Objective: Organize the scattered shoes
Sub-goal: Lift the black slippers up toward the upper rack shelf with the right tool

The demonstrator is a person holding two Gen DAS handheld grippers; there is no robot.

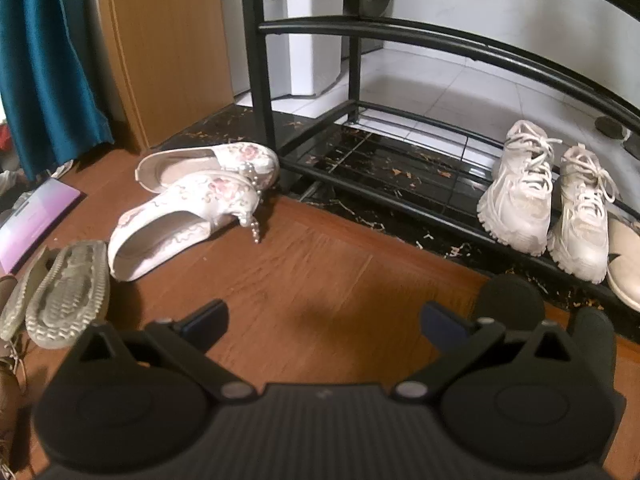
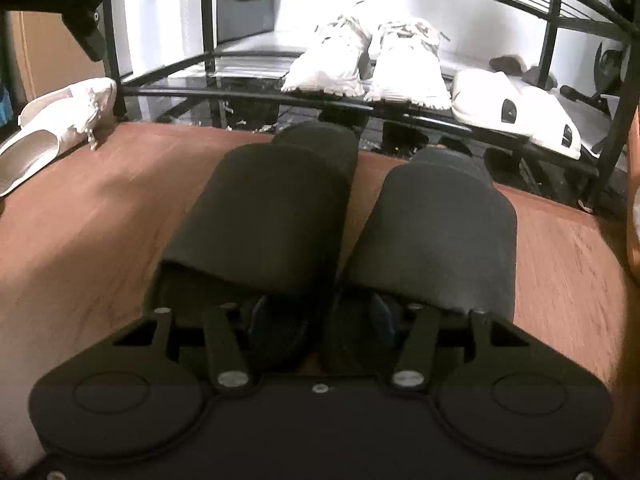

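black slippers (image 2: 340, 216): plain dark pair, side by side on the wood floor (image 2: 100, 208) | toes toward the shoe rack (image 2: 248, 94), heels at the right gripper (image 2: 320, 316), its fingers tucked inside them, pinching inner edges | left gripper (image 1: 324, 320) wide open, empty | white sneakers (image 2: 364, 68) on rack ahead; floral shoes (image 1: 192, 200) left

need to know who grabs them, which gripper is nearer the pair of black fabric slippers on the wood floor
Right. The right gripper has its fingers inside the black fabric slippers, apparently pinching them together. The left gripper hangs open over bare floor to their left.
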